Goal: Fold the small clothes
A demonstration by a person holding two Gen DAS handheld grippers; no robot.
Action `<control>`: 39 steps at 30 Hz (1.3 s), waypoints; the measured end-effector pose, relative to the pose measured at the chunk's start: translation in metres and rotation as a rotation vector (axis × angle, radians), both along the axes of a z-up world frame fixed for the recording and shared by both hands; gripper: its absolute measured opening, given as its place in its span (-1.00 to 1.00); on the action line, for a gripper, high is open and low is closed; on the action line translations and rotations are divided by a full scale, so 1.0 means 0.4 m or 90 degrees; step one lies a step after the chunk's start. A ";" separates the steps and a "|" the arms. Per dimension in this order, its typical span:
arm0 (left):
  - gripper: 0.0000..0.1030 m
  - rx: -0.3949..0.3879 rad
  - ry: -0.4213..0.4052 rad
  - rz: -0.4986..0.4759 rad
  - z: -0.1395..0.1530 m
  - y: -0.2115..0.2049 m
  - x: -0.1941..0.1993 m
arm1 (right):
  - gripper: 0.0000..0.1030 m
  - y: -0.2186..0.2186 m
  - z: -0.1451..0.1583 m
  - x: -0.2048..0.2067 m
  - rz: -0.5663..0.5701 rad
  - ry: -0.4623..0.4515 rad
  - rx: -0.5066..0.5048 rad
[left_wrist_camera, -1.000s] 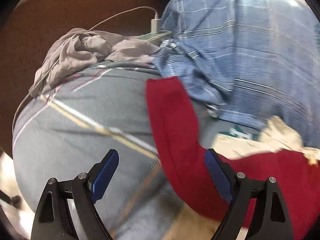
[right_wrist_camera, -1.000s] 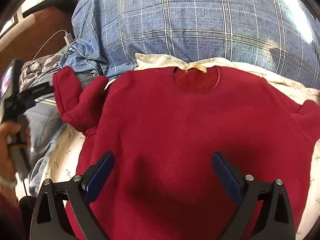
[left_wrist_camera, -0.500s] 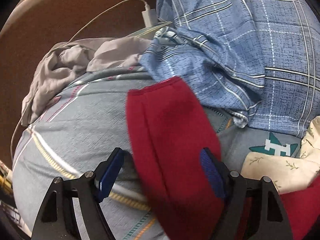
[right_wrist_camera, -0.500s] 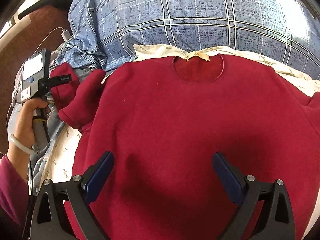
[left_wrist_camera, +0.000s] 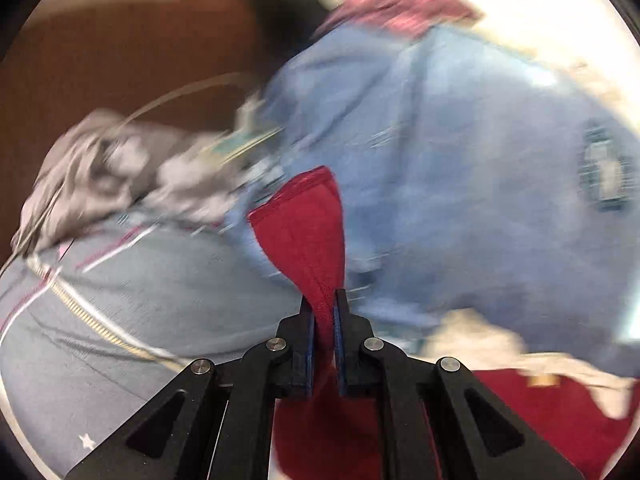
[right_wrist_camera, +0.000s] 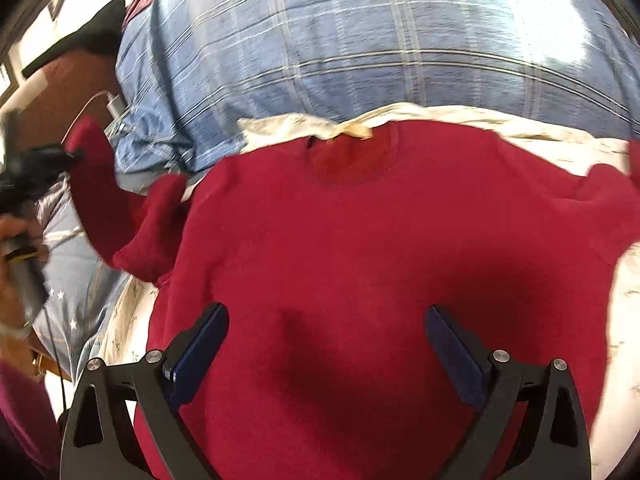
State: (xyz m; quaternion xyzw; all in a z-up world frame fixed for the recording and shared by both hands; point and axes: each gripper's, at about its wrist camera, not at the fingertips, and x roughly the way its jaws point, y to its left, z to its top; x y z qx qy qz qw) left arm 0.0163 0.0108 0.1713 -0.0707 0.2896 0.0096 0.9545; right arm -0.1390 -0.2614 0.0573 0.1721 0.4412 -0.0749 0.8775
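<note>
Left wrist view shows the left claw (left_wrist_camera: 323, 312) pinched tight on the red sweater's sleeve (left_wrist_camera: 308, 232), while the right claw (right_wrist_camera: 326, 344) hangs wide open, holding nothing, over the red sweater (right_wrist_camera: 360, 248) lying flat below it, so no fold looks done yet.

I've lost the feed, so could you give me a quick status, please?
Left gripper shut on sleeve. Right gripper open above red sweater. Nothing in the way.
</note>
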 end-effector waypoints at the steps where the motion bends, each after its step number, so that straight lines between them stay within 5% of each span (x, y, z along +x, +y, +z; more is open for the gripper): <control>1: -0.88 -0.010 -0.012 -0.031 0.030 -0.029 -0.026 | 0.93 -0.018 0.013 -0.011 -0.010 -0.004 -0.004; 5: -0.87 -0.050 -0.037 -0.170 0.130 -0.183 -0.119 | 0.93 -0.075 0.054 -0.048 -0.042 -0.023 -0.028; 9: -0.87 -0.033 -0.019 -0.269 0.129 -0.354 -0.179 | 0.93 -0.153 0.080 -0.084 -0.086 -0.025 -0.046; 16: -0.85 -0.031 0.099 -0.388 -0.059 -0.622 -0.179 | 0.93 -0.289 0.089 -0.165 -0.159 -0.004 -0.074; 19: -0.66 -0.026 0.137 -0.415 -0.141 -0.676 -0.132 | 0.93 -0.327 0.086 -0.191 -0.186 0.005 -0.076; 21: -0.21 -0.020 0.140 -0.404 -0.160 -0.671 -0.115 | 0.93 -0.342 0.089 -0.201 -0.199 0.001 -0.067; 24: 0.10 -0.020 0.114 -0.387 -0.124 -0.609 -0.125 | 0.93 -0.350 0.097 -0.201 -0.203 -0.013 -0.056; 27: 0.46 0.034 0.061 -0.337 -0.068 -0.502 -0.163 | 0.93 -0.332 0.103 -0.167 -0.175 -0.029 -0.052; 32: 0.46 0.156 0.065 -0.197 -0.101 -0.339 -0.162 | 0.93 -0.315 0.103 -0.063 -0.140 -0.051 -0.120; 36: 0.43 0.133 0.160 -0.131 -0.204 -0.266 -0.102 | 0.89 -0.336 0.063 0.053 -0.130 -0.019 -0.131; 38: 0.43 0.114 0.186 -0.104 -0.238 -0.241 -0.080 | 0.72 -0.351 0.027 0.094 -0.127 0.011 -0.109; 39: 0.43 0.107 0.190 -0.092 -0.246 -0.229 -0.070 | 0.36 -0.354 0.015 0.105 -0.123 0.022 -0.096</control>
